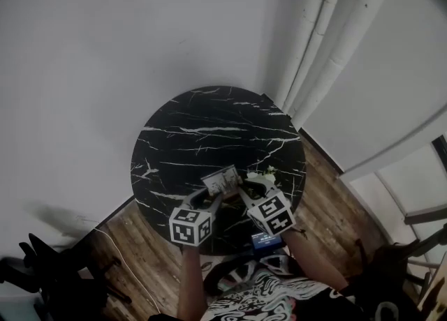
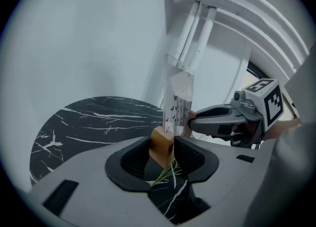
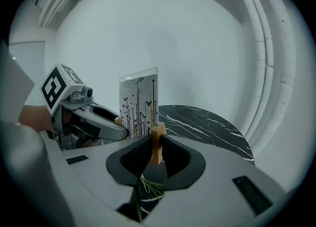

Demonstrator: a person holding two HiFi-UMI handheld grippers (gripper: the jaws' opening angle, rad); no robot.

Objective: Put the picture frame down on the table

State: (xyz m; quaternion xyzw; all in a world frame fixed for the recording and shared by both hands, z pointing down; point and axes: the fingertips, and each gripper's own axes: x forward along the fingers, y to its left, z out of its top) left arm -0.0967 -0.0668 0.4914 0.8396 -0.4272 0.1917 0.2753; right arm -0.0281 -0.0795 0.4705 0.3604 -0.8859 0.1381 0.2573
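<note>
Both grippers are holding the frame [image 1: 222, 181] upright over the lower edge of the round black marble-patterned worktop [image 1: 209, 124], at lower centre of the head view. Whether its base is touching the worktop cannot be told.

The left hand-held gripper [image 1: 211, 197] is clamping, jaws narrow, on the wooden block [image 2: 160, 143] at one end of the frame's base. The right hand-held gripper [image 1: 246, 188] is pinching the thin wooden block [image 3: 157, 143] at the other end, jaws nearly together.

The frame's clear panel is carrying a print of black stems and butterflies; no lettering on it is legible. Each gripper's cube is showing black-and-white square markers, not words.

Green stems [image 2: 166, 171] are lying on the worktop below the left jaws. A white curtain [image 1: 328, 40] is hanging at upper right.
</note>
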